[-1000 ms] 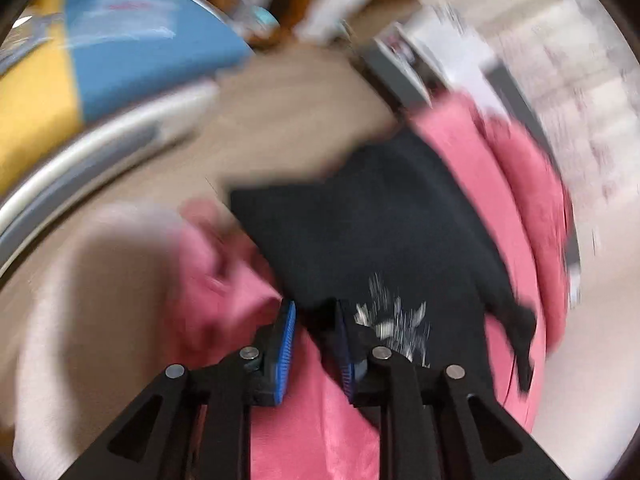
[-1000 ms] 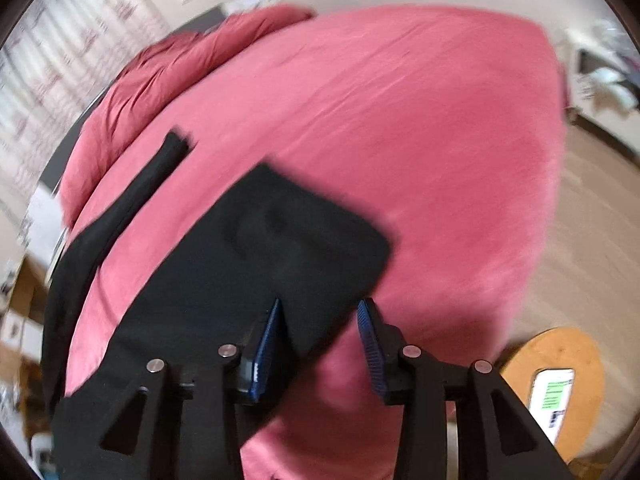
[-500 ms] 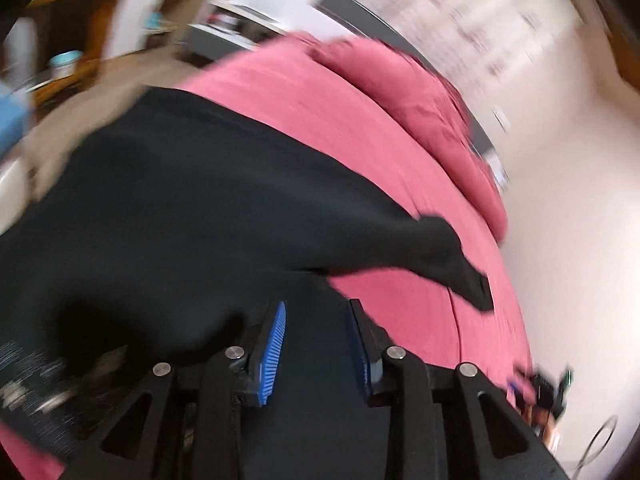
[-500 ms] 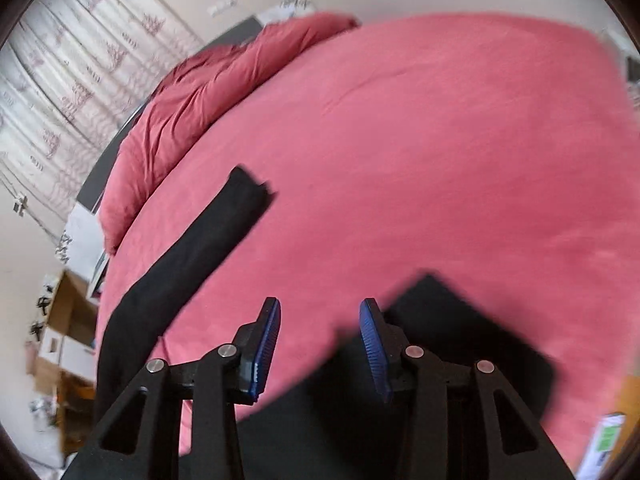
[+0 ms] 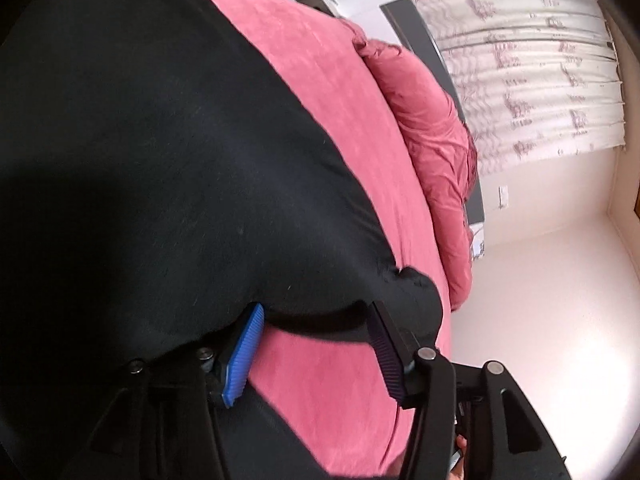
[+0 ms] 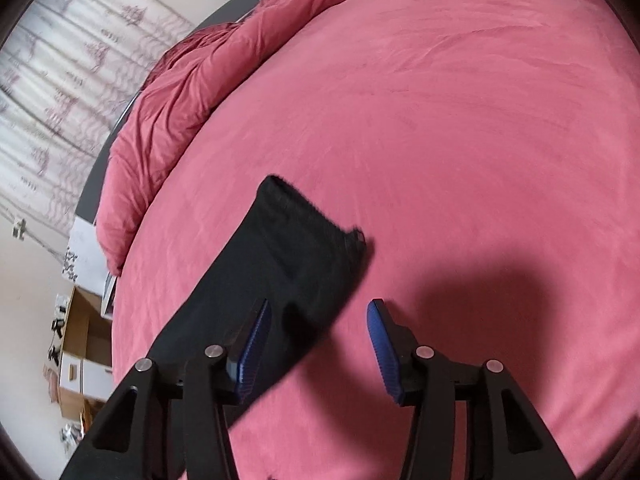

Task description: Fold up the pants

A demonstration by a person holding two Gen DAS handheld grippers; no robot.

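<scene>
— What are you standing over?

— I'm leaning over a wide bed [image 6: 460,120] dressed in a pink, velvety cover, smooth across the middle and showing faint brushed streaks. At the far left of it a pink duvet [image 6: 180,92] is lying bunched in soft folds along the dark headboard [image 5: 424,40]. Behind that, pale pleated curtains [image 5: 532,60] with a faded print are hanging, and a bare cream wall is meeting them in the corner. Low wooden and white furniture is showing off the left edge, blurred.

— And the pants?

— The black pants [image 5: 160,160] are lying on the bed, a matte, slightly fuzzy knit. From my left side they are filling most of the near view; from my right, one long leg is stretching away and ending in a straight ribbed cuff [image 6: 316,212].

— Your tongs?

— The left tongs [image 5: 316,320] are opening, and a rounded fold of the black cloth is draping over both tips, unpinched. The right tongs [image 6: 320,312] are opening too, with the leg's edge lying under the gap and nothing clamped.
</scene>
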